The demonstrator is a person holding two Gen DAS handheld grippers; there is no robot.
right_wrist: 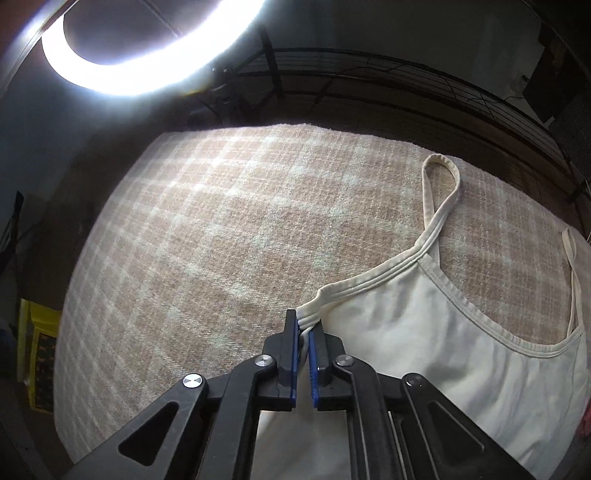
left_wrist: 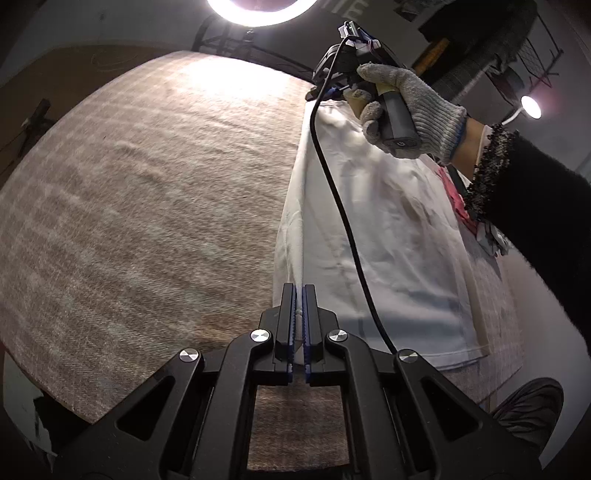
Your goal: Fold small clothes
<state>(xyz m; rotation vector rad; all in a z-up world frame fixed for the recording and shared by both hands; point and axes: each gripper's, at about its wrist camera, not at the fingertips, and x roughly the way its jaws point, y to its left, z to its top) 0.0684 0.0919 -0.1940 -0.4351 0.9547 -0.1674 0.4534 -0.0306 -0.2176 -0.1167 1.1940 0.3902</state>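
My left claw (left_wrist: 298,295) pinches the top's (left_wrist: 399,236) hem corner; my right claw (right_wrist: 303,325) pinches its armhole binding. The top lies flat on the surface (right_wrist: 207,236), one side gripped for folding over.

Your left wrist camera looked steeply down along its tongs (left_wrist: 299,291), close over the table (left_wrist: 147,203), your right one likewise near the far edge, both sharing the white top (right_wrist: 424,332) and ring light (left_wrist: 258,11).

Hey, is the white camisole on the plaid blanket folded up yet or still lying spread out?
Still spread out: the white camisole lies flat in one layer, straps extended. Both grippers, left and right, pinch its edge.
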